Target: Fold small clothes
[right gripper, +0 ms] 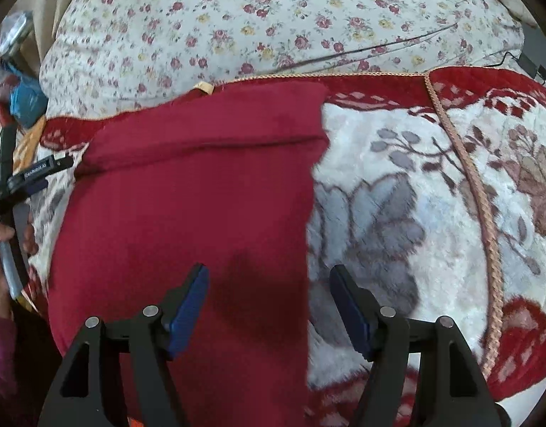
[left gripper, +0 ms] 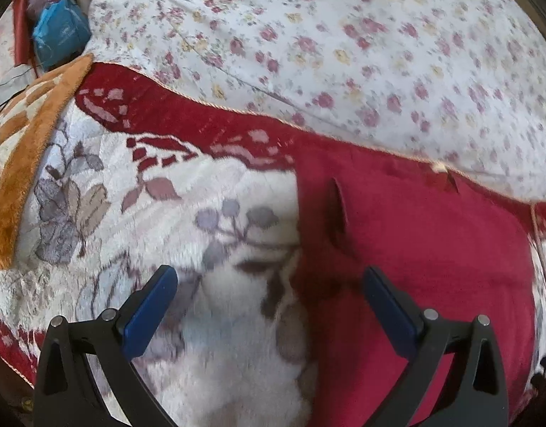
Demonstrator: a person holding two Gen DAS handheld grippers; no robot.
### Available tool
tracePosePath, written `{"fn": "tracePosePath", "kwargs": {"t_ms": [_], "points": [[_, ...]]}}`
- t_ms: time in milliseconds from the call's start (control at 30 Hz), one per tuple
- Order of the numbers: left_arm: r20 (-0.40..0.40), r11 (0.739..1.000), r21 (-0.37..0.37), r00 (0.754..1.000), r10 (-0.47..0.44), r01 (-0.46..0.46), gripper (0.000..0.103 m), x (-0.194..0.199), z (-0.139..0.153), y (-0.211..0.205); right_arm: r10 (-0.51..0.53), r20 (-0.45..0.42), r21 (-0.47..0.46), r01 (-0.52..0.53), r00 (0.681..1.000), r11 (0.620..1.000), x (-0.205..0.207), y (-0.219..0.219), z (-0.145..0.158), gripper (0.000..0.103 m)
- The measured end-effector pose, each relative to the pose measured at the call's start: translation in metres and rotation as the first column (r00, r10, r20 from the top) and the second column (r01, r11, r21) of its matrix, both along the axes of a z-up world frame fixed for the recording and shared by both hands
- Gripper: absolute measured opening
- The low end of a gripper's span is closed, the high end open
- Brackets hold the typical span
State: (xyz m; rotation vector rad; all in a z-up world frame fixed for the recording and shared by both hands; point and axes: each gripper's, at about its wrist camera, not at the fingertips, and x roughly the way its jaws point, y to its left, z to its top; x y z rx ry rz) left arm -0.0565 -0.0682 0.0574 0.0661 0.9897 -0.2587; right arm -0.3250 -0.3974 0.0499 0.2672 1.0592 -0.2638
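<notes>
Looking through the left wrist view, the left gripper [left gripper: 269,281] is seen with its two blue-padded jaws spread wide and nothing held between them. Under it a plain dark red fleece garment [left gripper: 415,249] is spread flat on a plush white blanket with grey leaves and a red border [left gripper: 105,213]; the garment's left edge runs between the jaws, so one blue pad [left gripper: 152,306] is over the blanket and the other over the red cloth. A small loop is seen standing up near the garment's top edge. Beyond the blanket's corded far edge a white quilt printed with small red and yellow flowers [left gripper: 344,35] is seen, an orange and cream checked plush cloth [left gripper: 20,142] is draped at the blanket's left edge, and a blue bag [left gripper: 59,32] lies past its far left corner. In the right wrist view, the right gripper [right gripper: 269,284] is likewise seen open and empty, its jaws set astride the garment's right edge. The garment [right gripper: 187,206] reaches nearly to the blanket's far edge, where a pale tag shows. At the left edge a hand [right gripper: 2,249] is seen holding the other gripper's handle.
</notes>
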Motion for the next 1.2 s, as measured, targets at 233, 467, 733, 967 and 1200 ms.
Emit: {"fn": "tracePosePath", "kwargs": {"t_ms": [233,467,733,967,1200], "points": [[-0.046,0.995,0.023,0.995,-0.091,0.092,0.103,-0.06,-0.008,0.024,0.028,-0.032,0.069,-0.026,0.999,0.997,-0.039,-0.005,-0.02,0.077],[-0.091,0.994,-0.033,0.99,-0.11,0.108,0.103,-0.118,-0.011,0.049,0.049,-0.015,0.142,-0.046,0.999,0.989,-0.056,0.007,-0.028,0.077],[-0.131,0.984,-0.036,0.975,-0.18,0.177,0.103,-0.166,-0.015,0.061,0.141,-0.071,0.179,-0.127,0.987,0.976,-0.077,0.023,-0.042,0.079],[-0.211,0.974,0.025,0.953,-0.216,0.227,0.103,-0.194,-0.041,0.07,0.26,-0.079,0.243,-0.234,0.962,0.941,-0.09,0.044,-0.051,0.087],[-0.242,0.962,0.044,0.937,-0.252,0.27,0.103,-0.204,-0.051,0.066,0.243,-0.008,0.398,-0.219,0.97,0.891,-0.093,0.033,-0.052,0.087]]}}
